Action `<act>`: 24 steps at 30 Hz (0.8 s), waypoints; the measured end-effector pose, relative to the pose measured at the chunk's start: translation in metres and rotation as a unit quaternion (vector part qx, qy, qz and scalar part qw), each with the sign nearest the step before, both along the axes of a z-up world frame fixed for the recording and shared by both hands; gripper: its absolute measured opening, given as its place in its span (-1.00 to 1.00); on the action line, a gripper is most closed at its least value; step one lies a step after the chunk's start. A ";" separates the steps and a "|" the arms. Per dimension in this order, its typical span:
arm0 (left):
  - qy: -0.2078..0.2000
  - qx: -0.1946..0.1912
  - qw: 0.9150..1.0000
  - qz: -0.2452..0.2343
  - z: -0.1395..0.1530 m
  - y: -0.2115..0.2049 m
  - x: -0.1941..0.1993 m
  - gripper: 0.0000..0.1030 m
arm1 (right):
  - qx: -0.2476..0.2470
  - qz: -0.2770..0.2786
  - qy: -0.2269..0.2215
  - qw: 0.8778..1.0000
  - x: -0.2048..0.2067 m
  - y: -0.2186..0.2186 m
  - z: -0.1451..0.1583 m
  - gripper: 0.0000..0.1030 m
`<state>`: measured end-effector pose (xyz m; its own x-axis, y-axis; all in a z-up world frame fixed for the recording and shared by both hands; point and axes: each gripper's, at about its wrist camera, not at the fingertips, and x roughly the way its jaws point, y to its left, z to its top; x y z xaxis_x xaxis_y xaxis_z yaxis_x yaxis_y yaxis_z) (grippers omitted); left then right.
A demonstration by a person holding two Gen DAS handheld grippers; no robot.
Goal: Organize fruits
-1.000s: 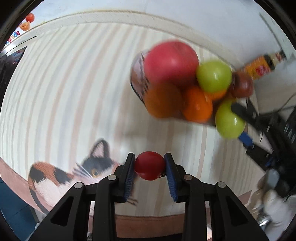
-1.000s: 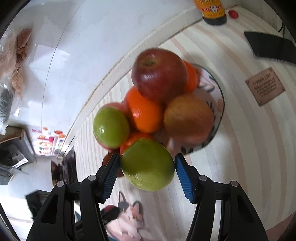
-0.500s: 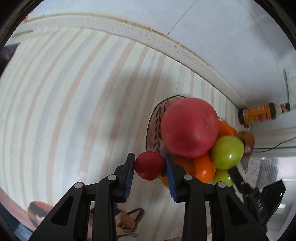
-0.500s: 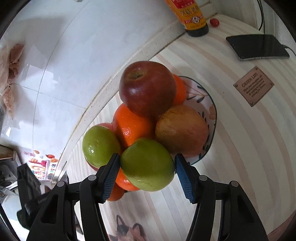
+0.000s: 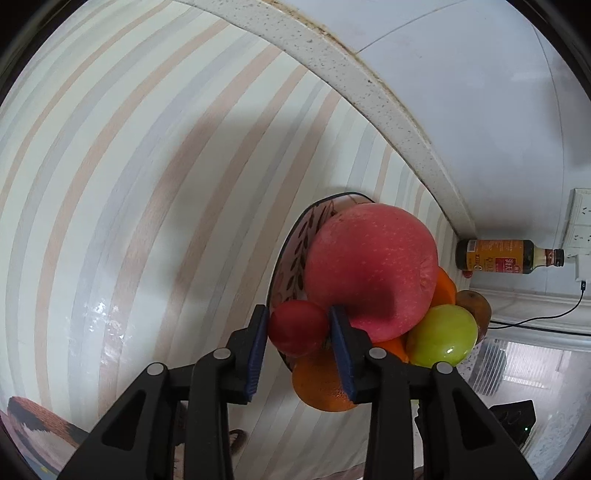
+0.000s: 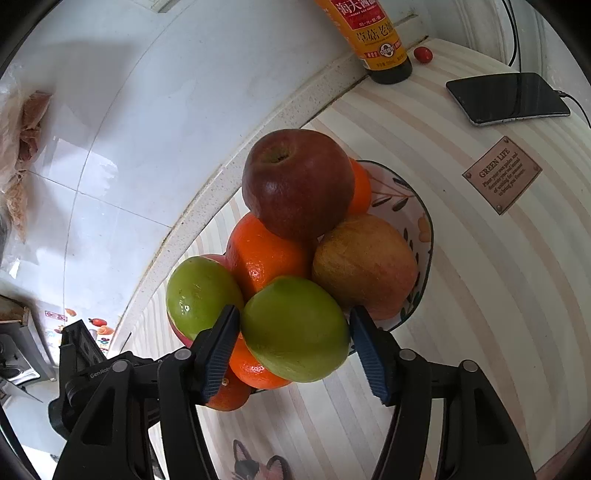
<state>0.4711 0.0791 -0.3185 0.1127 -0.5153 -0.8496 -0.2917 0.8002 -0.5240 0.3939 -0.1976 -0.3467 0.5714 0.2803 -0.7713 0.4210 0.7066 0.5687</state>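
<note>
Striped surface (image 6: pixel 480 295) under everything, running up to a speckled stone ledge (image 5: pixel 369 85) and white tiled wall (image 6: pixel 166 110) far ahead of both tongs

Patterned bowl (image 6: pixel 413 221) just ahead of both tongs, heaped high with fruit

Dark red apple (image 6: pixel 297 184) topmost on the heap, well ahead of the right tongs, stem dimple tipped up and toward the wall; same apple seen rosy from the left view (image 5: pixel 369 273), just ahead of the right-hand pad there

Yellow-red apple (image 6: pixel 365 266) ahead and right of the right tongs, long axis slanting across the bowl

Orange (image 6: pixel 266 254) straight ahead, wedged under the dark red apple

Green apple (image 6: pixel 295 330) between the pads of the right tongs (image 6: pixel 293 343), long axis lying roughly across from pad to pad; jaws opening, slight gap at the right pad, left pad close against the skin

Second green apple (image 6: pixel 201 295) just left of the left pad, touching the orange

Small red fruit (image 5: pixel 298 326), near round with no clear long axis, clamped between the blue pads of the left tongs (image 5: pixel 297 328), beside the bowl rim

Sauce bottle (image 6: pixel 373 33) upright far ahead at the ledge

Dark phone (image 6: pixel 508 98) lying flat far ahead and right

Brown plaque (image 6: pixel 501 173) to the right
</note>
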 end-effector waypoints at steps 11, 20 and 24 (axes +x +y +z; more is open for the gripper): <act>-0.022 0.033 0.999 -0.028 0.012 -0.007 -0.006 0.42 | -0.013 0.007 -0.015 1.000 0.009 -0.001 0.014 0.77; -0.064 0.120 0.988 -0.079 0.039 -0.010 -0.038 0.42 | -0.157 0.198 0.129 0.959 -0.063 0.028 0.006 0.75; -0.064 0.151 0.981 -0.100 0.042 -0.014 -0.056 0.42 | -0.118 0.237 0.158 0.951 -0.082 0.035 -0.034 0.25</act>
<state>0.4153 0.0649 -0.2766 0.1512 -0.2642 -0.9525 -0.0603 0.9593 -0.2757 0.3117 -0.1628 -0.3805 0.1525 0.2462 -0.9571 0.1473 0.9520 0.2684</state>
